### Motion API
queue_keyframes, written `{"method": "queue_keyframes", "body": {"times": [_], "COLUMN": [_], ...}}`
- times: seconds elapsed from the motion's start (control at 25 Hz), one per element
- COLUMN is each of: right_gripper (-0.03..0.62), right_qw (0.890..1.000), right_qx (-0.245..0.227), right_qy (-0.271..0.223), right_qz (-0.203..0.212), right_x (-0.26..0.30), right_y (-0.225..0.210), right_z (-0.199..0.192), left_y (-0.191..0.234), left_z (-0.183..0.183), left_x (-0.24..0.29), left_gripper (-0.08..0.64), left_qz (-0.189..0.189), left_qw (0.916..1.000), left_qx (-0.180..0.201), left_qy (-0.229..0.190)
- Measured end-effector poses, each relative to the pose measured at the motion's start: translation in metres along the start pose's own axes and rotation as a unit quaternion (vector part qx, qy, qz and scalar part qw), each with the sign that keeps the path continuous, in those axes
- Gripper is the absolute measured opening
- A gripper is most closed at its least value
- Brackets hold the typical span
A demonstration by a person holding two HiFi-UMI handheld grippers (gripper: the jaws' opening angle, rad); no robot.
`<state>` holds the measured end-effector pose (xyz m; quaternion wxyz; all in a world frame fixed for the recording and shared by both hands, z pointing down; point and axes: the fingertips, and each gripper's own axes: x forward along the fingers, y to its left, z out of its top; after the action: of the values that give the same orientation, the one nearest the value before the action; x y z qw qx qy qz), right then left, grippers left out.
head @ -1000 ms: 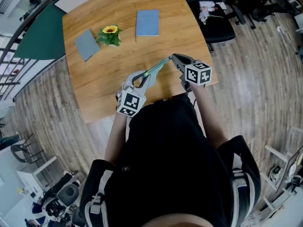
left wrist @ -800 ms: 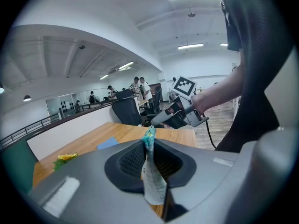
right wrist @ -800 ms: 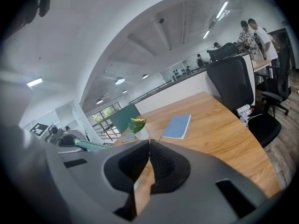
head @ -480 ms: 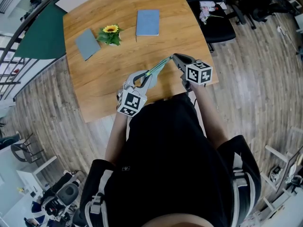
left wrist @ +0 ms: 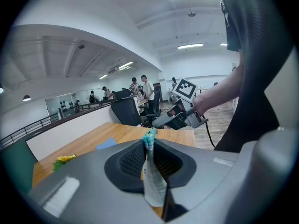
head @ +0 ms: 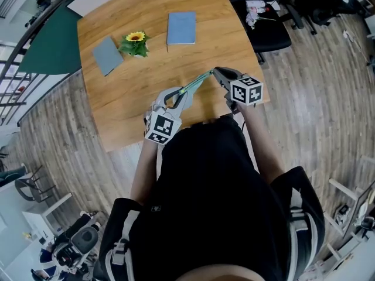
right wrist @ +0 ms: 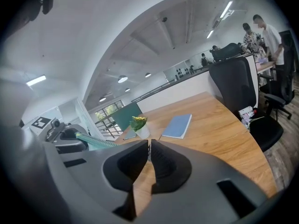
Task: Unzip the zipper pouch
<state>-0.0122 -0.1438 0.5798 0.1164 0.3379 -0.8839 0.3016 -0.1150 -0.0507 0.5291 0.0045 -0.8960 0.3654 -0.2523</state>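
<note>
Over the near edge of the wooden table; bare top just beyond the fingertips. Farther past them, blue notebook, grey notebook, small pot holding a sunflower. Clamped in left gripper, one end of zipper pouch; pinched in nearly closed right gripper, the other end. Same as a second ago.

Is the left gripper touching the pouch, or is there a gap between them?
Touching. The left gripper view shows the left gripper with its jaws closed on the pouch, whose fabric is pinched flat between them.
</note>
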Motion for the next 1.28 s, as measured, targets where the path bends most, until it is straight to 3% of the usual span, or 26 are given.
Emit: {"method": "queue_keyframes", "body": {"times": [0.16,0.44,0.84,1.28], "right_gripper": [0.055,0.029,0.003,0.003], "right_qw": [0.999,0.999,0.993,0.982], "right_qx": [0.018,0.001,-0.118,-0.190], "right_qy": [-0.018,-0.034,-0.006,0.003], "right_qz": [0.043,0.031,0.003,0.006], "right_x": [-0.005,-0.012,-0.019,-0.014], "right_y": [-0.002,-0.015,-0.002,0.020], "right_z": [0.007,0.017,0.003,0.004], "left_y": [0.003,0.013,0.038,0.055], "left_z": [0.002,-0.004,-0.016,-0.037], "left_x": [0.000,-0.005,-0.020,-0.031], "left_gripper": [0.043,0.043,0.043,0.043], "left_qz": [0.008,0.018,0.041,0.063], "left_qw": [0.9999,0.9997,0.9982,0.9957], "left_qx": [-0.010,-0.017,-0.042,-0.067], "left_qy": [-0.003,0.006,0.005,0.014]}}
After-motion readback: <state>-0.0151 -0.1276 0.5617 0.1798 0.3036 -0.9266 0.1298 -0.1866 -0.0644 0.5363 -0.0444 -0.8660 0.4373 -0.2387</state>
